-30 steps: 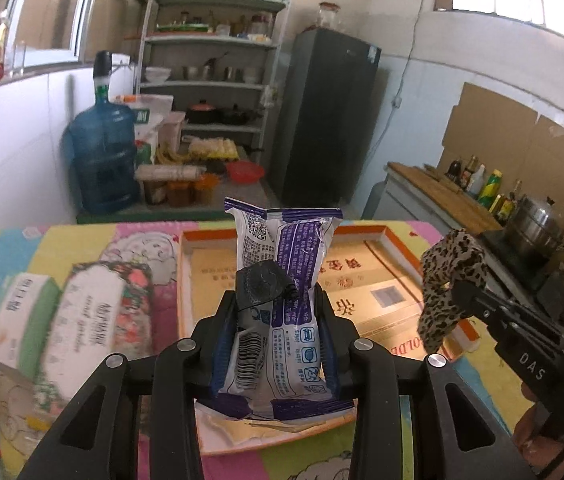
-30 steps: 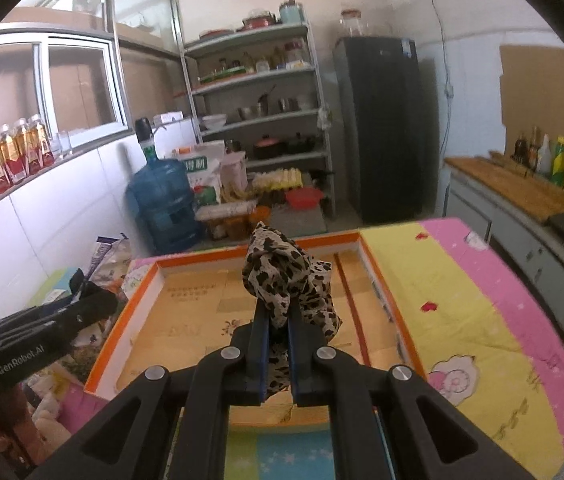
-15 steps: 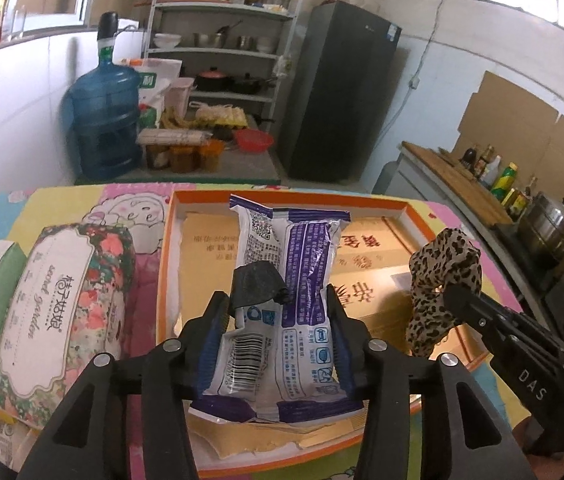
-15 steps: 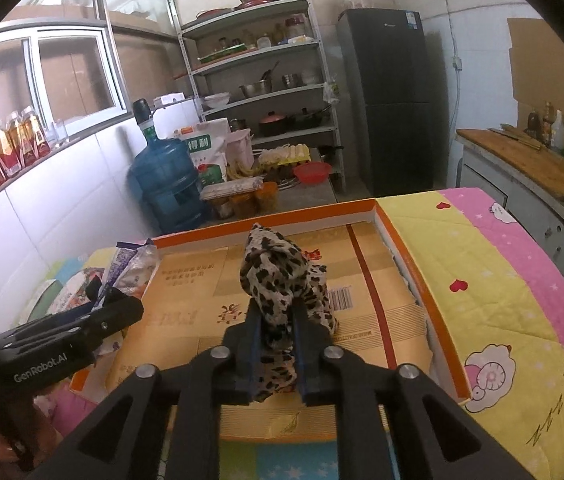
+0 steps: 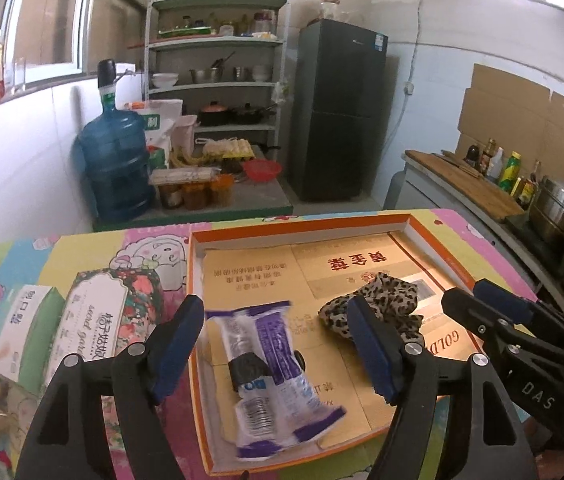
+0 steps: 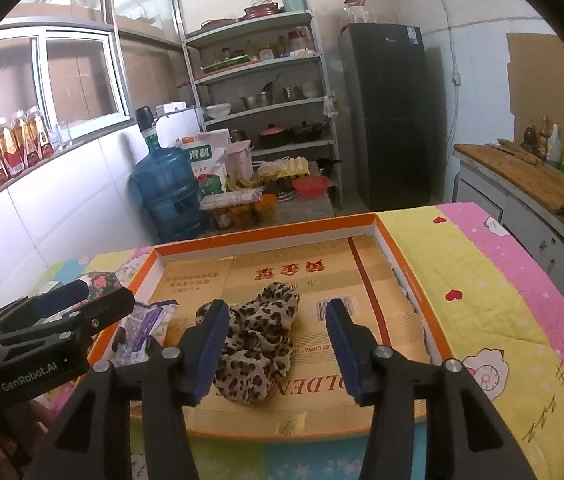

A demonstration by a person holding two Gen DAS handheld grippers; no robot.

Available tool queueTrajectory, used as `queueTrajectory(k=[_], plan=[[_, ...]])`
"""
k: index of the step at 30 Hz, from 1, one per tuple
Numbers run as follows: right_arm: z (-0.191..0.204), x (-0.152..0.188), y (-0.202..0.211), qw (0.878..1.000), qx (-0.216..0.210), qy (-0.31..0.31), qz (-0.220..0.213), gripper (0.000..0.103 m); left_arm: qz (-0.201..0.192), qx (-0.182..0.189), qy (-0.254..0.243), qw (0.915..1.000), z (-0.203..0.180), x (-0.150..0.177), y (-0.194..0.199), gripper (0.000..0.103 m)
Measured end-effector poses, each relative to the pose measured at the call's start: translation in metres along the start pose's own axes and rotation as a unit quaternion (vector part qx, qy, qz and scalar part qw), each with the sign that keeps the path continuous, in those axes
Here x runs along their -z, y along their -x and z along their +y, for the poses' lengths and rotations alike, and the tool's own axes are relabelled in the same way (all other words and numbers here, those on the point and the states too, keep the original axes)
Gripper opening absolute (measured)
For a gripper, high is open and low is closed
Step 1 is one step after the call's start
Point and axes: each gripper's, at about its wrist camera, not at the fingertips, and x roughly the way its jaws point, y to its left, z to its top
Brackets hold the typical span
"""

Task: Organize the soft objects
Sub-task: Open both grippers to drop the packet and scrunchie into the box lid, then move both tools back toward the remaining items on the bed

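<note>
I get soft daylight from the windows (image 6: pixel 78 80); fisheye bends my edges, and the purple packet (image 5: pixel 270 376) looks slightly motion-blurred.

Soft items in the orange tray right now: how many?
2. A purple-and-white packet lies at the tray's left side; a leopard-print cloth lies bunched beside it toward the middle. Both grippers are open above them. Nothing else shows inside.

left gripper (image 5: pixel 278 340): jaws spread wide, nothing between the blue pads, pointing forward and a bit down
right gripper (image 6: pixel 278 344): also wide open, pads empty, same forward tilt
spacing: side by side, close together; each one pokes into the other's camera, right gripper at the right edge of the left view, left gripper at the left edge of the right view
</note>
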Motion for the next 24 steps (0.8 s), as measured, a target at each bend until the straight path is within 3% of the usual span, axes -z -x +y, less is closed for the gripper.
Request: queueTrajectory(k=[24], plan=[[0.025, 0.008, 0.067, 0.999, -0.010, -0.001, -0.043, 0.051, -0.037, 0.044, 0.005, 0.9984, 0.008, 0.001, 0.060, 0.075]])
